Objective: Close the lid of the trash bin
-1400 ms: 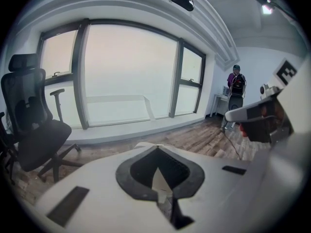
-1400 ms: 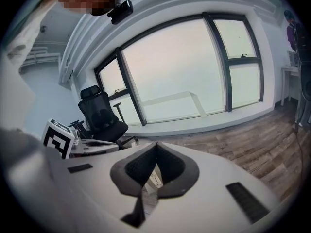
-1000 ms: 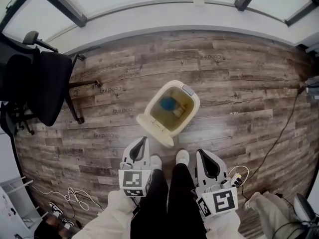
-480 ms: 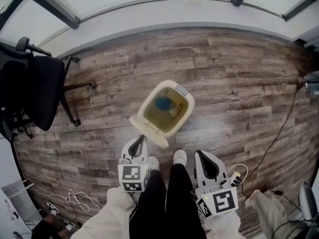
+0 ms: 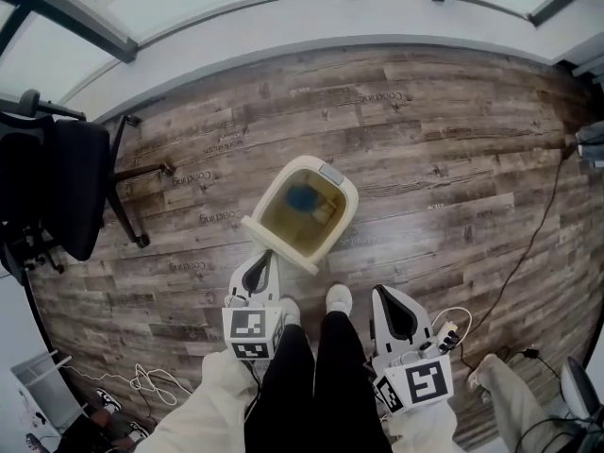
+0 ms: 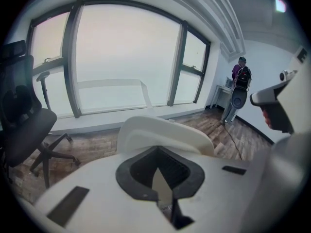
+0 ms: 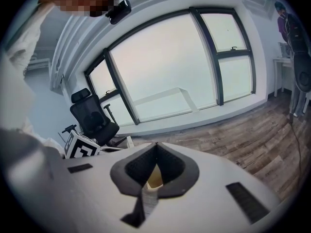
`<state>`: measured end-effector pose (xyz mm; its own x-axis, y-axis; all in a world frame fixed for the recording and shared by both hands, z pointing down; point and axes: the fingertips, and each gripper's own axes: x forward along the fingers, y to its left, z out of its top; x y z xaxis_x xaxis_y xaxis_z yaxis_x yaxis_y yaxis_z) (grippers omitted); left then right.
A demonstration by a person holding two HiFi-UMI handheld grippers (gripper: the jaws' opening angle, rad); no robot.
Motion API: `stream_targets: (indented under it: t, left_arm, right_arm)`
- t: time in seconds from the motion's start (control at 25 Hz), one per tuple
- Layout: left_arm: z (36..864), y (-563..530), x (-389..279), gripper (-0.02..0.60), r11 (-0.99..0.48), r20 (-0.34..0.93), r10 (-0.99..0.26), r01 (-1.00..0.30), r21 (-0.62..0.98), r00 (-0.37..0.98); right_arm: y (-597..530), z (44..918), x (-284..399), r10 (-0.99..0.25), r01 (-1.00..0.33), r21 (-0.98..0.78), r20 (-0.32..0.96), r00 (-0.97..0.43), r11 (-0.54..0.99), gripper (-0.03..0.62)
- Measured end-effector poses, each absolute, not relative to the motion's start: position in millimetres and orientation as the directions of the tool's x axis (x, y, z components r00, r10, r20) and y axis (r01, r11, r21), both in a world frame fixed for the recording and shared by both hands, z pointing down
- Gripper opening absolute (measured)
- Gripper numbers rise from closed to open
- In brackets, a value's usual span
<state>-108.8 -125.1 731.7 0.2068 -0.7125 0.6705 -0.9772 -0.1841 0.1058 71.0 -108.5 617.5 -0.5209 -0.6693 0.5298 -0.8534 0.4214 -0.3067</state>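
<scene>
The cream trash bin (image 5: 326, 229) stands open on the wood floor, with a blue item (image 5: 300, 196) inside. Its lid (image 5: 276, 243) hangs down at the near-left side. My left gripper (image 5: 269, 257) points at the lid's near edge from just below, jaws shut and empty. In the left gripper view the lid (image 6: 165, 132) rises right beyond the left gripper (image 6: 156, 148). My right gripper (image 5: 381, 292) sits right of the person's shoes, jaws shut and empty, away from the bin. In the right gripper view a cream patch shows below the tip of the right gripper (image 7: 155, 144).
A black office chair (image 5: 57, 187) stands at the left. A white cable (image 5: 142, 380) lies on the floor at the lower left, and a black cable (image 5: 528, 253) runs along the right. Windows line the far wall. Another person (image 6: 239, 76) stands far right.
The head view has shifted, so the bin sits a little further left. The left gripper's tip is now closer to the hanging lid. The lid stays open.
</scene>
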Motion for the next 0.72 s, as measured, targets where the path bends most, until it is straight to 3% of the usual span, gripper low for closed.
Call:
stream_targets:
  t: [0.72]
  left_arm:
    - [757,-167,-84,0.006,-0.234,0.66,-0.711,-0.967,0.103,0.243]
  right_arm:
    - [-125,646,96,-0.664,-0.875,-0.312,0.57,-0.484,0.37,0.023]
